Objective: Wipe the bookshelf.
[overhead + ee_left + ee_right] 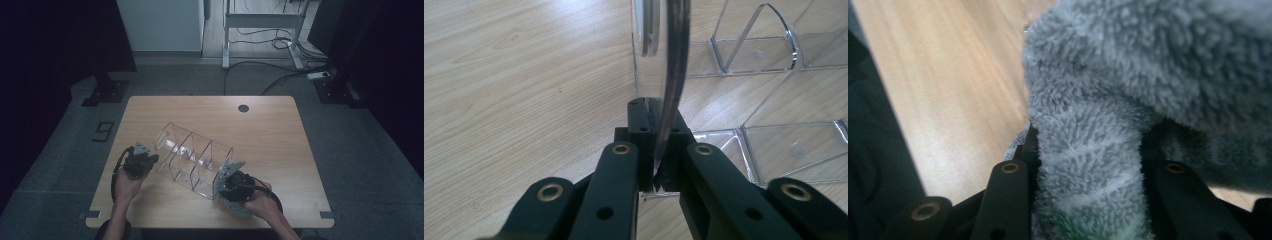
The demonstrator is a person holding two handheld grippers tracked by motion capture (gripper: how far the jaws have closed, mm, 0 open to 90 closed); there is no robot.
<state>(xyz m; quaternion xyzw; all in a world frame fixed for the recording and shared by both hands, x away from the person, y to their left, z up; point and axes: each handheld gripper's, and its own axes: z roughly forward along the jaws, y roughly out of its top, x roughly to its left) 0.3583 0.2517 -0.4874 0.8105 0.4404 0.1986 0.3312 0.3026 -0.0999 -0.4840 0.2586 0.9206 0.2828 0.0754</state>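
Observation:
A clear acrylic organizer (192,157) with several compartments lies tilted across the middle of the wooden table (272,135). My left gripper (151,160) is at its left end, and in the left gripper view the jaws (656,132) are shut on the thin edge of one clear wall (674,75). At the organizer's right end, my right gripper (231,197) holds a grey fluffy cloth (236,206). In the right gripper view the cloth (1148,65) is bunched between the jaws (1088,145) and hides what lies beyond it.
A round cable hole (243,108) sits near the table's far edge. Bare wood lies to the right of the organizer and behind it. Beyond the table stand a white desk frame (262,22) and loose cables (280,75) on the floor.

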